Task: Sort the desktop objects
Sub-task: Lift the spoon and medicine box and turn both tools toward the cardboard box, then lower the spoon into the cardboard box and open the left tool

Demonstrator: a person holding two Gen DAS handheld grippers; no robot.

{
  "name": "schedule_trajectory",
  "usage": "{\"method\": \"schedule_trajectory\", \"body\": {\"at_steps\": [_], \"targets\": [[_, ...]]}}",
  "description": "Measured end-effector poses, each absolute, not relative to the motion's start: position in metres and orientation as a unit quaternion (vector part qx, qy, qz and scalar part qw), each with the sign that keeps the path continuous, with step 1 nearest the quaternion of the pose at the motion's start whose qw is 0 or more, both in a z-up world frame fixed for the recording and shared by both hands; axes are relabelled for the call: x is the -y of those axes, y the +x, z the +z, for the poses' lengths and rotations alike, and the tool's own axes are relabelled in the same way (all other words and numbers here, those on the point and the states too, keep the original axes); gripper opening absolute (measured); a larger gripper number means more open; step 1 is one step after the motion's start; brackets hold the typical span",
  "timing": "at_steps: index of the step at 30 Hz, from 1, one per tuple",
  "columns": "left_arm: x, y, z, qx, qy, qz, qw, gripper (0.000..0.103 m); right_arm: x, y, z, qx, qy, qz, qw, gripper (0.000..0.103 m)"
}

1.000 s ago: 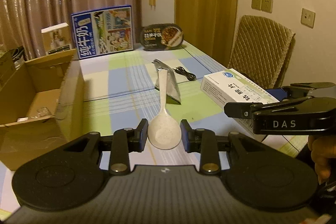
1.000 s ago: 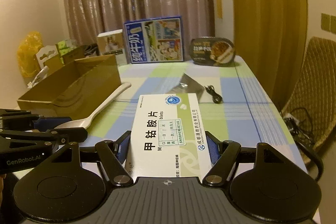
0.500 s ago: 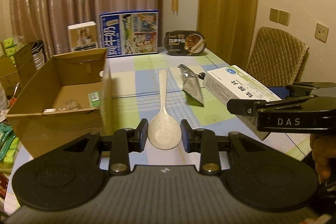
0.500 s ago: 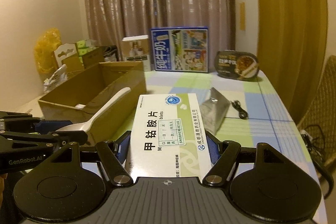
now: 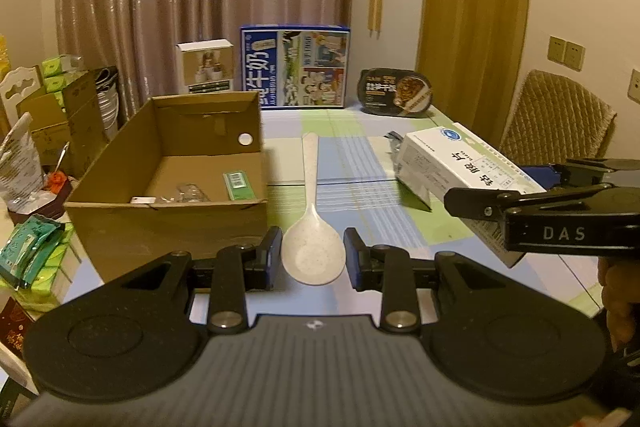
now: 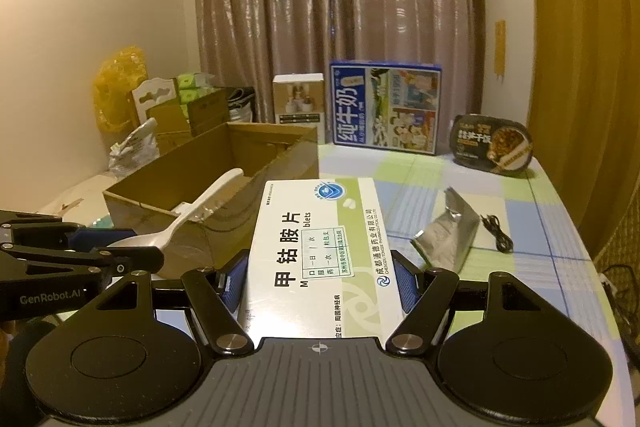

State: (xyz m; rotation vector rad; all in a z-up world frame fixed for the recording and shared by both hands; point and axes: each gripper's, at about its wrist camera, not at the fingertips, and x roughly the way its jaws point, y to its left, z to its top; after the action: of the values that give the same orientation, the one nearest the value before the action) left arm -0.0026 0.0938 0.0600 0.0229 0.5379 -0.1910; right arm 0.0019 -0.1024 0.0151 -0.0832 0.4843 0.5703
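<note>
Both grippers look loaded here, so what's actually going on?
A person is sorting items on a checked table. The left gripper clamps a speckled white spoon by its bowl; the right gripper holds a white medicine box. Both are held in the air near the open cardboard box; neither is in it yet.

Checked table [image 6: 432,171] — carton [image 5: 168,223]; pouch [image 6: 448,239]
</note>
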Motion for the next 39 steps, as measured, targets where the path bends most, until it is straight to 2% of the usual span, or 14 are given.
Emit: {"method": "schedule_trajectory", "body": {"at_steps": [13, 39], "targets": [[-0.154, 0.013, 0.078, -0.258, 0.003, -0.042, 0.965, 0.027, 0.041, 0.021, 0.022, -0.222, -0.054, 0.327, 0.917, 0.068], [-0.230, 0.117, 0.081, -0.257, 0.015, -0.014, 0.966, 0.027, -0.057, 0.119, 0.020, -0.230, -0.062, 0.362, 0.901, 0.068]]}}
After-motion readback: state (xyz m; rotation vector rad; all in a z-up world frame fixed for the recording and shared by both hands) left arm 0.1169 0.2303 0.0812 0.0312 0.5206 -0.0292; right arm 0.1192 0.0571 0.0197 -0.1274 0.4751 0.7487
